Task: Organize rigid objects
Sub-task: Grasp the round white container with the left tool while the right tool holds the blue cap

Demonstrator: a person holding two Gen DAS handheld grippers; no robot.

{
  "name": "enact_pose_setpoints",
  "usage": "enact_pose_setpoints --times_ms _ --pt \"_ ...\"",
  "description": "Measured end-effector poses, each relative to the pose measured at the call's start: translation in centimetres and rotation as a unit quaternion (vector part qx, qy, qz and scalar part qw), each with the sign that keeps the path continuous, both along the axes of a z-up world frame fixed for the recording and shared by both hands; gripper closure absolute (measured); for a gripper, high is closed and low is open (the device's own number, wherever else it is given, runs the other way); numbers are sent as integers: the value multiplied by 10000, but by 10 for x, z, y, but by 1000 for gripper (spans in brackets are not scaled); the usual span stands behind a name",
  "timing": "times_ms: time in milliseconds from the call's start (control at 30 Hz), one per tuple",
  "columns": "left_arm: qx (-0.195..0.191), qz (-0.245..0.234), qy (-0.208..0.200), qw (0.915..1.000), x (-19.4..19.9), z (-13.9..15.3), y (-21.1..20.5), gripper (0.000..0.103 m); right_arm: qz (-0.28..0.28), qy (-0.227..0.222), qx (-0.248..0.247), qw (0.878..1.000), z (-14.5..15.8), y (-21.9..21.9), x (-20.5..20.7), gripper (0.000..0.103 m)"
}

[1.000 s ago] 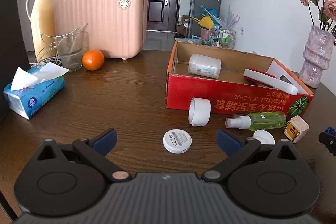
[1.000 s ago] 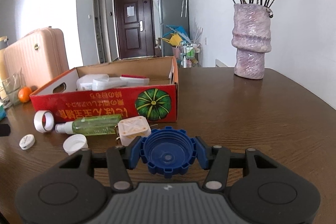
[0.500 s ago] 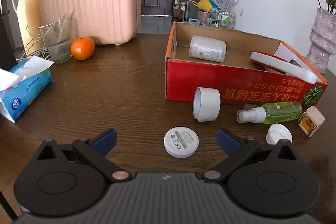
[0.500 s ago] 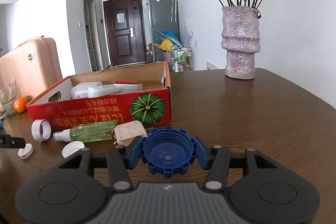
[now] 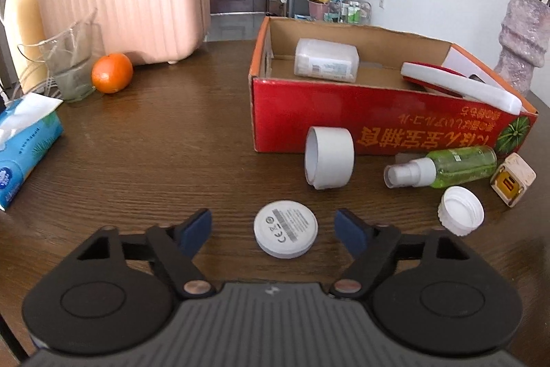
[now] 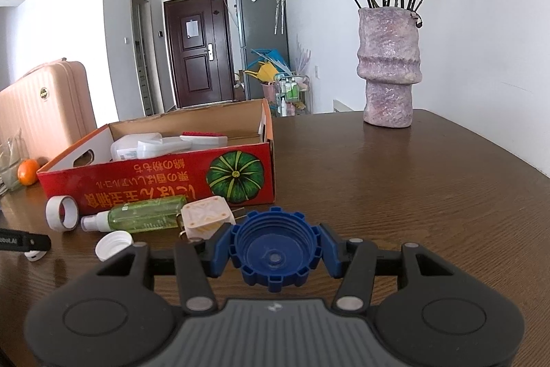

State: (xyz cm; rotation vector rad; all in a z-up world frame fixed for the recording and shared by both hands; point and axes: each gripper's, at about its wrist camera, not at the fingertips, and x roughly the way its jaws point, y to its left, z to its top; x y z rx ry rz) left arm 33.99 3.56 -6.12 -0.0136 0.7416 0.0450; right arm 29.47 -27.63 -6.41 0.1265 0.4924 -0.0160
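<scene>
White disc (image 5: pixel 285 228), CE-marked label up, lying on table (image 5: pixel 172 133) between closing left gripper (image 5: pixel 273 229) jaws, untouched. Right gripper (image 6: pixel 275 255) pinching blue cap (image 6: pixel 275 258). Red box (image 5: pixel 378 126), orange lettering, standing beyond tape roll (image 5: pixel 328 157).

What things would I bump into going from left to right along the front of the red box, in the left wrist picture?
White tape roll → green spray bottle → little cream and yellow plug. The white cap lies nearer, below the bottle and plug, so its place in the row is unclear.
</scene>
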Motion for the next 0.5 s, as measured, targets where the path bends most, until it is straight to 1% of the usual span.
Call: enact_pose_setpoints --times_ms 100,233,300,333,367,400,433,467,500 --pt "-25 -26 44 10000 1 -2 0 26 1 1 3 10000 0 0 0 51" --pt "50 -56 12 10000 1 -4 -1 30 12 -9 3 10000 0 1 0 51" --pt "83 -77 -28 9999 0 -4 -3 42 13 -5 0 10000 0 1 0 51" --pt "80 -110 -52 9999 0 -4 -3 46 14 -11 -3 10000 0 1 -1 51" --pt "87 -138 -71 9998 -1 -4 -4 53 17 -14 -4 10000 1 2 -1 51" --pt "90 -172 -94 9998 -2 -4 -5 58 18 -14 -8 10000 1 2 -1 51" --pt "103 -199 -110 9997 -2 -4 -7 59 18 -14 -13 10000 1 2 -1 51" --pt "136 -231 -134 9996 -3 -4 -8 62 21 -15 -16 10000 1 2 -1 51" --pt "198 -268 -170 9993 -3 -4 -10 63 22 -14 -17 10000 0 2 -1 51"
